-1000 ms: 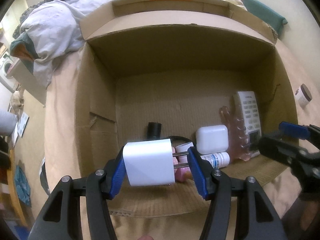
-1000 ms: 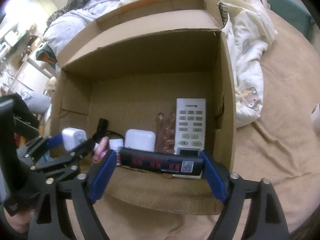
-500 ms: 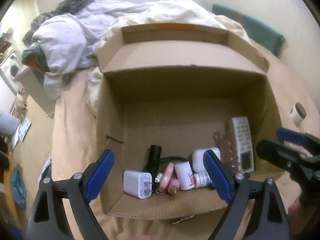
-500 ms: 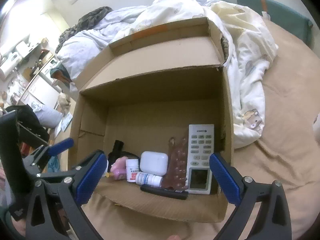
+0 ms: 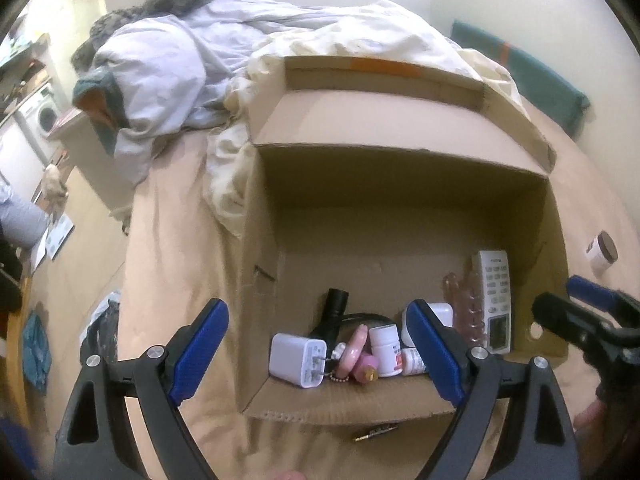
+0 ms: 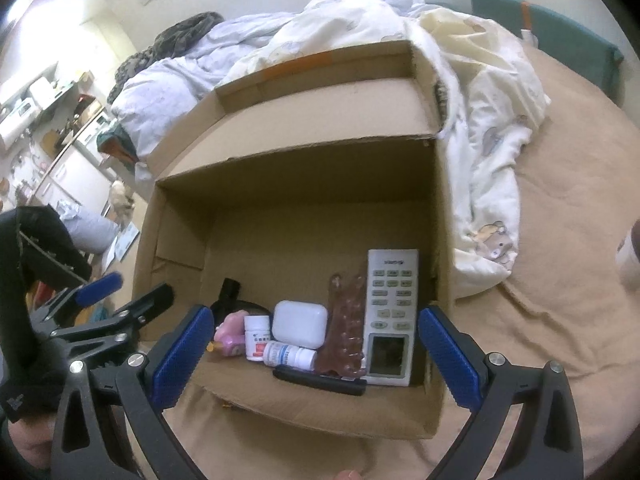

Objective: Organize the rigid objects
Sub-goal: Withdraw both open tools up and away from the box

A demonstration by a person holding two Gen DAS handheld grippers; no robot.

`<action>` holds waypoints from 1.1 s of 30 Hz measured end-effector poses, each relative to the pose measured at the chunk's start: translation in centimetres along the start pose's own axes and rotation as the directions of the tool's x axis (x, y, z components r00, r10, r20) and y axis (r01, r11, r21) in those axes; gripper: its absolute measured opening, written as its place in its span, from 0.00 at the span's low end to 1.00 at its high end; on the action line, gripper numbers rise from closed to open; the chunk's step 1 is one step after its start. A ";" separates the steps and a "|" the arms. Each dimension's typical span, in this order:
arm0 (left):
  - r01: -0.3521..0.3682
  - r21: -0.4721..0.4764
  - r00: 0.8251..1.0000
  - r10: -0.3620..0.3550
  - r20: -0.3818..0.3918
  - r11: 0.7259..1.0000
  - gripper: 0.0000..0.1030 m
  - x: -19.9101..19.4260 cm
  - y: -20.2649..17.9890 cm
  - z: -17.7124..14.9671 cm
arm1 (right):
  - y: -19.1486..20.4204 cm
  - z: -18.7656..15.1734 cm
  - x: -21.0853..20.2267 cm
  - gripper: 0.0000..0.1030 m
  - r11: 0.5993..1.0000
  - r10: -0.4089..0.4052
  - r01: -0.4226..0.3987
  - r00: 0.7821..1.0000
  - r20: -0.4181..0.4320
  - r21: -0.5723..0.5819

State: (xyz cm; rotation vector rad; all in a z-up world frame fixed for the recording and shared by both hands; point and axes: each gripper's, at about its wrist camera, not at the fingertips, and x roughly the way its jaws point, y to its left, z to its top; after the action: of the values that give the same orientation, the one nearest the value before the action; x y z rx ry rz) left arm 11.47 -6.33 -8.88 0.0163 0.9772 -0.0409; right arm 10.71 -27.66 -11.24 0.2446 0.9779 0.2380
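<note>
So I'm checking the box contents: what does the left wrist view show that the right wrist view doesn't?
Only the left wrist view shows the white wall charger at the row's left end. Only the right wrist view shows the flat black bar lying in front of the row. Both show the cardboard box, white remote, white case, two pill bottles, pink toy and black flashlight.

We see a tan-sheeted bed (image 6: 560, 240); on it sit a cardboard box (image 6: 320, 128) mid-frame, rumpled bedding (image 6: 480, 80) above, and a small jar (image 5: 602, 249) at right.
</note>
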 end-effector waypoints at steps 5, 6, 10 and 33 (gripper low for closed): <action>0.001 -0.021 1.000 -0.001 0.002 1.000 0.87 -1.8 0.3 0.0 | -0.8 -0.2 -1.3 1.00 0.999 0.013 -0.013 1.000 0.023 0.036; -0.002 -0.022 1.000 0.002 0.009 1.000 0.87 -2.3 0.3 0.0 | -0.9 -0.3 -1.6 1.00 0.999 0.014 -0.015 0.999 0.029 0.039; 0.000 -0.029 1.000 0.001 0.025 1.000 0.87 -4.1 0.5 -0.5 | -1.2 -1.3 -2.8 1.00 0.998 0.012 -0.014 0.999 0.037 0.059; -0.040 -0.161 0.986 0.014 -0.165 0.986 0.87 0.2 4.1 -8.2 | -0.8 -7.2 -4.4 1.00 0.988 -0.048 0.053 0.998 -0.038 0.142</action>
State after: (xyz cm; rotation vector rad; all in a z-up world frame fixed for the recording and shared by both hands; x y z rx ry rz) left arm 4.97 -1.99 -13.69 -0.1201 1.1421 0.0670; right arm 2.42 -29.06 -11.91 0.3478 1.0350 0.1261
